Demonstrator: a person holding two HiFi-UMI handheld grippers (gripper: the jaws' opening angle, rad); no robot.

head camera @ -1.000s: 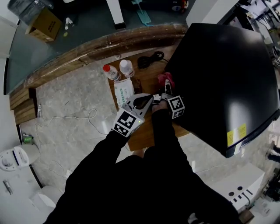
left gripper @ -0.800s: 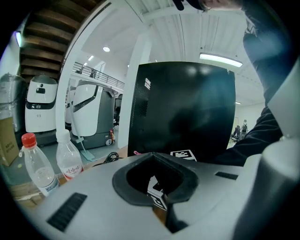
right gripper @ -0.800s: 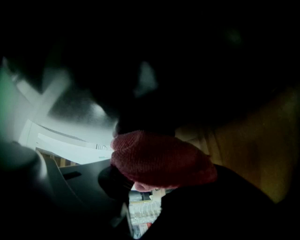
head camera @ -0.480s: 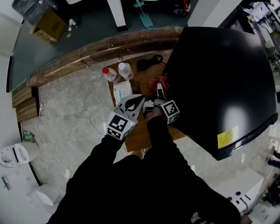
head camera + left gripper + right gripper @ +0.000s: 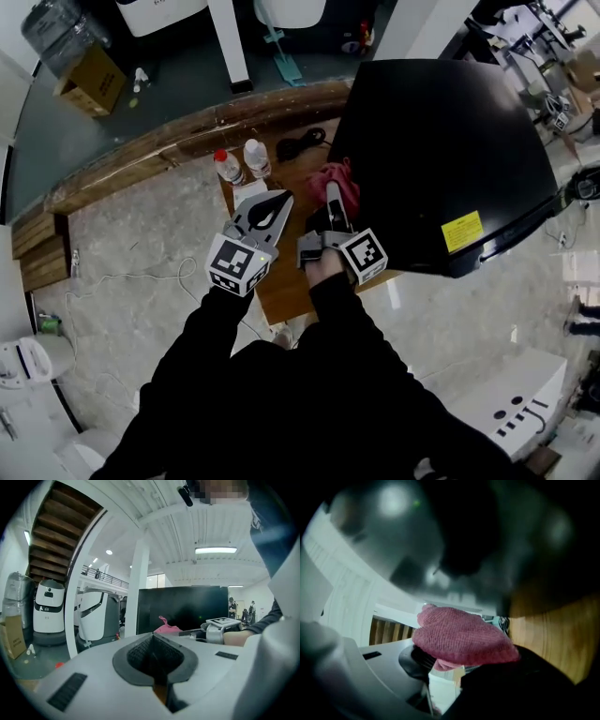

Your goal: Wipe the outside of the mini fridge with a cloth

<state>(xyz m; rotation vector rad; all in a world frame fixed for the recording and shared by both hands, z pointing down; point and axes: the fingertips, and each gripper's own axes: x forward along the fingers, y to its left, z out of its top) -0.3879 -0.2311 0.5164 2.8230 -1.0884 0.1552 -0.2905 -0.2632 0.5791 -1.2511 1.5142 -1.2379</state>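
The black mini fridge (image 5: 441, 141) stands on a low wooden table (image 5: 281, 286). My right gripper (image 5: 332, 195) is shut on a pink cloth (image 5: 337, 180) and holds it against the fridge's left side, near the front corner. In the right gripper view the cloth (image 5: 461, 637) bulges out of the jaws beside the glossy black fridge wall (image 5: 464, 536). My left gripper (image 5: 282, 199) hangs just left of it, shut and empty. The left gripper view shows the fridge (image 5: 187, 606), the cloth (image 5: 166, 628) and the right gripper (image 5: 218, 629) ahead.
Two clear bottles (image 5: 230, 167) (image 5: 255, 157), a white packet (image 5: 246, 192) and a coiled black cable (image 5: 300, 145) lie on the table left of the fridge. A long wooden step (image 5: 141, 155) runs behind it. A cardboard box (image 5: 89, 80) sits far left.
The head view has swung, so the fridge sits higher and further left in the picture. The right gripper keeps the cloth at the fridge's side. The left gripper has drifted slightly left.
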